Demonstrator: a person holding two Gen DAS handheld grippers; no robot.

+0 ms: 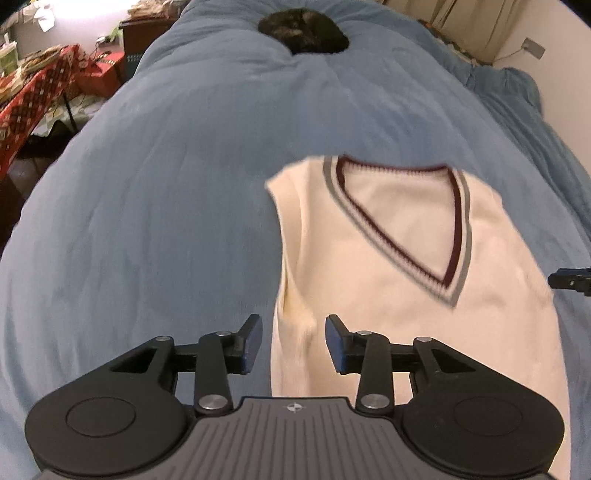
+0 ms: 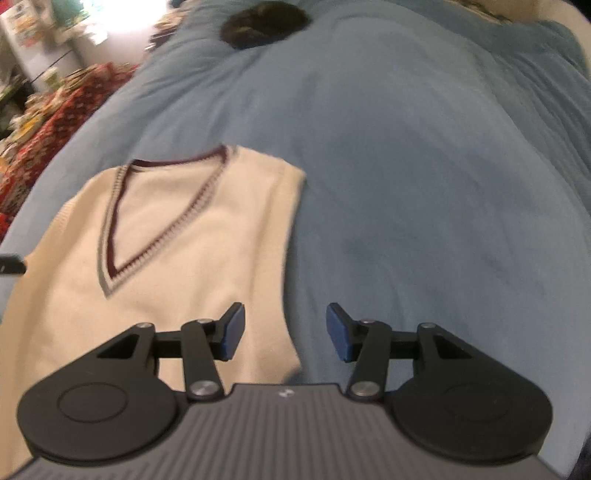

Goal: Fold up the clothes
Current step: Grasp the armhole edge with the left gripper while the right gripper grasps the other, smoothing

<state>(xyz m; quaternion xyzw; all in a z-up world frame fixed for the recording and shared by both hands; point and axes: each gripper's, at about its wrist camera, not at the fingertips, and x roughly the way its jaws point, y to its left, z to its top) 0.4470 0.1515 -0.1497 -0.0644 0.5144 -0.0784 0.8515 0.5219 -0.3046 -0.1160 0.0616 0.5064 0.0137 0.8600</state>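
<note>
**Operator:** Left wrist view: cream vest (image 1: 388, 258) lies flat on the blue duvet (image 1: 166, 221), centre-right. Left gripper (image 1: 293, 341) and right gripper (image 2: 284, 330) both hang released, empty.

**Observer:** Handling?

**Operator:** I judge it soft, light knit; I'd pinch the shoulder edges.

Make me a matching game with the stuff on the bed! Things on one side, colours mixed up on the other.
Things:
1. vest
2. blanket
3. lump at the far end of the bed
4. patterned cloth off to the side

Colours:
A. red
B. cream
C. black
D. blue

Pairs: 1-B, 2-D, 3-C, 4-A
</note>
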